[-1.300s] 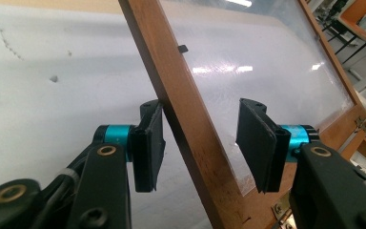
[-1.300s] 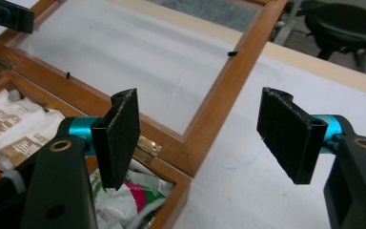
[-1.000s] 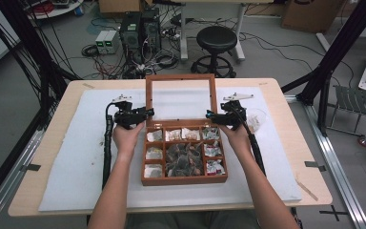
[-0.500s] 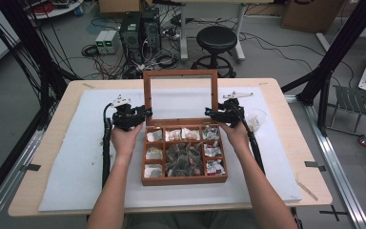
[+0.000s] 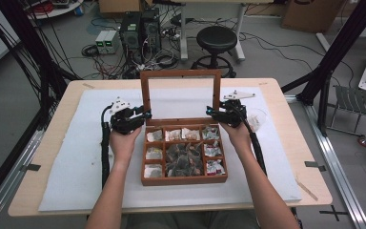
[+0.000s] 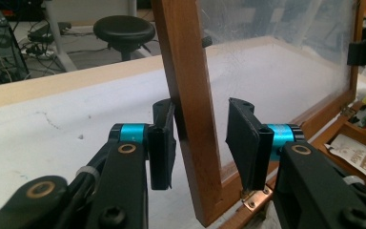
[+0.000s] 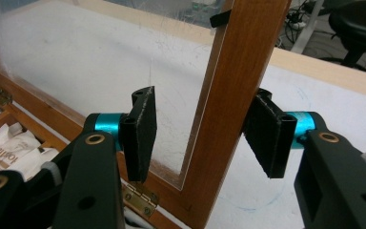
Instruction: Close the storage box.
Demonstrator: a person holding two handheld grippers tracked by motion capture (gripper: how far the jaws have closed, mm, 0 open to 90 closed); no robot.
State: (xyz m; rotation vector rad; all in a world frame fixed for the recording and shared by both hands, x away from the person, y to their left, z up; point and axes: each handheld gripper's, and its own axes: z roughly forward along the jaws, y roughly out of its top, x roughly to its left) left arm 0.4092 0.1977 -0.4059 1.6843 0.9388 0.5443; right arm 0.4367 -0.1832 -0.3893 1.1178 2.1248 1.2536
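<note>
A wooden box (image 5: 185, 180) with several compartments of small packets (image 5: 186, 157) sits mid-table. Its glass lid (image 5: 180, 74) stands upright on brass hinges (image 7: 140, 195). My left gripper (image 5: 145, 114) is open astride the lid's left frame rail (image 6: 186, 71). Its left pad (image 6: 162, 143) is against the wood, and the other pad stands apart on the glass side. My right gripper (image 5: 210, 112) is open astride the right frame rail (image 7: 238, 57). Its outer pad (image 7: 267, 138) lies close behind the wood, and the inner pad is well clear in front of the glass.
The box rests on a white mat (image 5: 76, 162) over the wooden table (image 5: 52, 138). A small clear container (image 5: 258, 118) lies just right of my right gripper. A black stool (image 5: 215, 38) and computer gear stand on the floor beyond the far edge.
The lid's top edge has risen a little, so the lid stands more upright. Both grippers stay at the lid's lower corners.
</note>
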